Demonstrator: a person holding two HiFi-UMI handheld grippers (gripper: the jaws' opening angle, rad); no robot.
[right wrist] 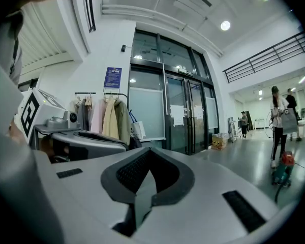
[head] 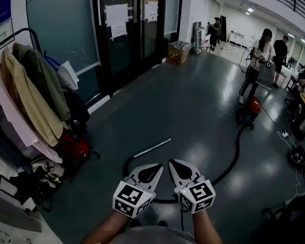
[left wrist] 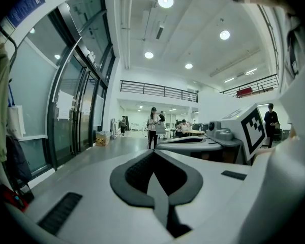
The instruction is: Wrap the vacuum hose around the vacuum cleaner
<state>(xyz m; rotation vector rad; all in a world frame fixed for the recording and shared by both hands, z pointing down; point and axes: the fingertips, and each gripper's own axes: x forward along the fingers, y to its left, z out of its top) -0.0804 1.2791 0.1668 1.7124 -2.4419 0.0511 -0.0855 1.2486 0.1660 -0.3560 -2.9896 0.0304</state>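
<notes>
The red vacuum cleaner (head: 251,109) stands far off at the right on the dark floor, also small at the right edge of the right gripper view (right wrist: 284,169). Its black hose (head: 237,149) curves back across the floor toward me and ends in a metal wand (head: 152,148). My left gripper (head: 159,165) and right gripper (head: 171,162) are held side by side low in the head view, above the hose's near bend and touching nothing. Both are shut and empty, as the left gripper (left wrist: 153,152) and right gripper (right wrist: 150,150) show in their own views.
A rack of coats (head: 30,98) with a red bag (head: 73,147) below lines the left side. Dark glass doors (head: 127,29) and a cardboard box (head: 178,52) are ahead. A person (head: 256,62) stands just behind the vacuum; others and desks are further right. A cable and power strip (head: 283,134) lie nearby.
</notes>
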